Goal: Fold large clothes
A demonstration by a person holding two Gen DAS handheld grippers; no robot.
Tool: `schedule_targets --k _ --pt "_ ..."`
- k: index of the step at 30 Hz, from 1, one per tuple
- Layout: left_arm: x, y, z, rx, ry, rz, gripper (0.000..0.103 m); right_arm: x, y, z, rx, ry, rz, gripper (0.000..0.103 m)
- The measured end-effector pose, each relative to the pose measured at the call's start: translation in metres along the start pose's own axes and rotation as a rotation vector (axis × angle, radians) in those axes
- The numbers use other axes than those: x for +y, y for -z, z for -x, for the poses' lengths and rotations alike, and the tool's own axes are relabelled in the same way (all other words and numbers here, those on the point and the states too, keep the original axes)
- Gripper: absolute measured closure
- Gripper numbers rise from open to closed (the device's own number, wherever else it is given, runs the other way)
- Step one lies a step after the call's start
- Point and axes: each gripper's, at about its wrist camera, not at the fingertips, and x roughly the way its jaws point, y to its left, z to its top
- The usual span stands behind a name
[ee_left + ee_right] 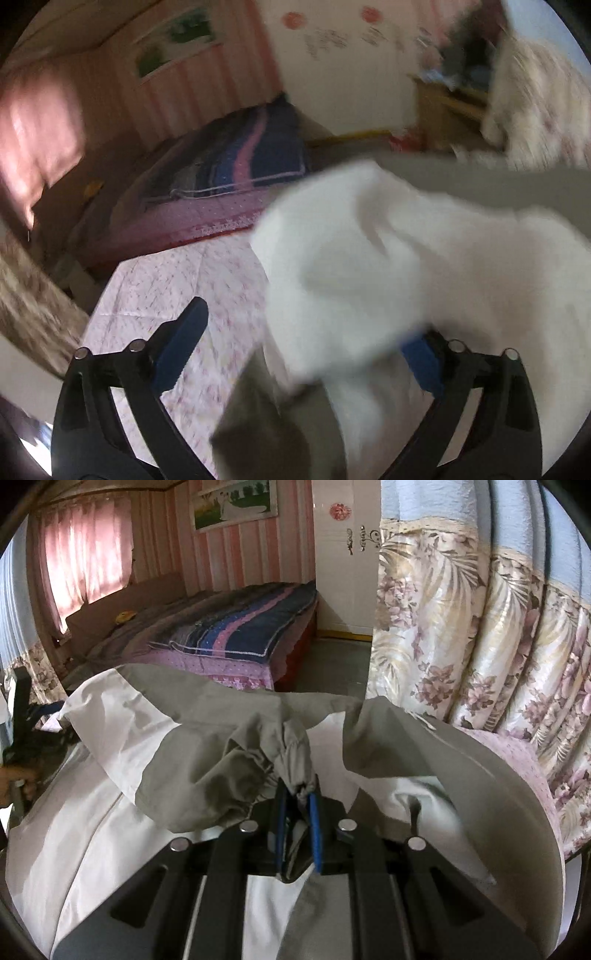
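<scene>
The right hand-held gripper [299,805] has its blue pads pressed together on a gathered grey cuff of the jacket [207,746], a grey-and-white garment whose sleeve bunches up from the pinch and stretches away to the left. The rest of the jacket spreads below and around that gripper, white panels near and left, a grey panel curving off to the right. The left hand-held gripper [295,343] stands with its fingers wide apart; the left blue pad [181,347] is bare over the pink floral sheet [166,280], while the right pad is partly hidden behind a blurred white fold of the jacket [369,258], and I cannot tell whether cloth touches it. The jacket lies over that sheet, filling the right and near part of the left wrist view. Farther off sits a bed [236,657] with a blue-and-pink striped quilt [251,627] on it. Pink curtains [85,550] glow at far left, a framed picture [232,500] hangs on the striped wall, and a flowered drape [480,646] hangs on the right.
</scene>
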Motion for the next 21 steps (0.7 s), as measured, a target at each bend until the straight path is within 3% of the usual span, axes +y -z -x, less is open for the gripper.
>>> schedule_targets --k 3,5,9,10,12,14,15,19,21 --pt "0.027 -0.015 -0.006 -0.044 -0.056 0.154 0.013 -0.003 -0.005 -0.011 0.022 -0.053 -0.039 0.092" --pt "0.043 -0.016 -0.010 -0.048 -0.071 0.210 0.014 0.005 -0.009 -0.021 0.043 -0.035 -0.007 0.092" --pt "0.046 -0.003 -0.029 0.023 -0.110 0.123 0.014 0.009 -0.012 -0.060 0.138 0.039 0.028 0.088" --pt "0.049 -0.002 -0.029 0.022 -0.093 0.131 0.014 0.008 -0.012 -0.067 0.150 0.065 0.029 0.085" --pt "0.049 0.000 -0.028 0.029 -0.100 0.120 0.014 0.001 -0.012 -0.073 0.147 0.105 0.007 0.067" --pt "0.045 0.005 -0.036 0.100 -0.090 0.074 0.014 -0.005 -0.013 -0.072 0.142 0.104 -0.032 0.059" --pt "0.046 0.008 -0.034 0.105 -0.086 0.072 0.014 -0.008 -0.012 -0.068 0.130 0.131 -0.041 0.044" --pt "0.045 0.023 -0.023 0.149 -0.014 0.068 0.014 -0.014 -0.008 -0.037 0.079 0.102 -0.088 0.041" --pt "0.044 0.032 -0.009 0.152 0.035 0.074 0.014 -0.013 -0.001 -0.003 0.016 0.070 -0.118 0.031"
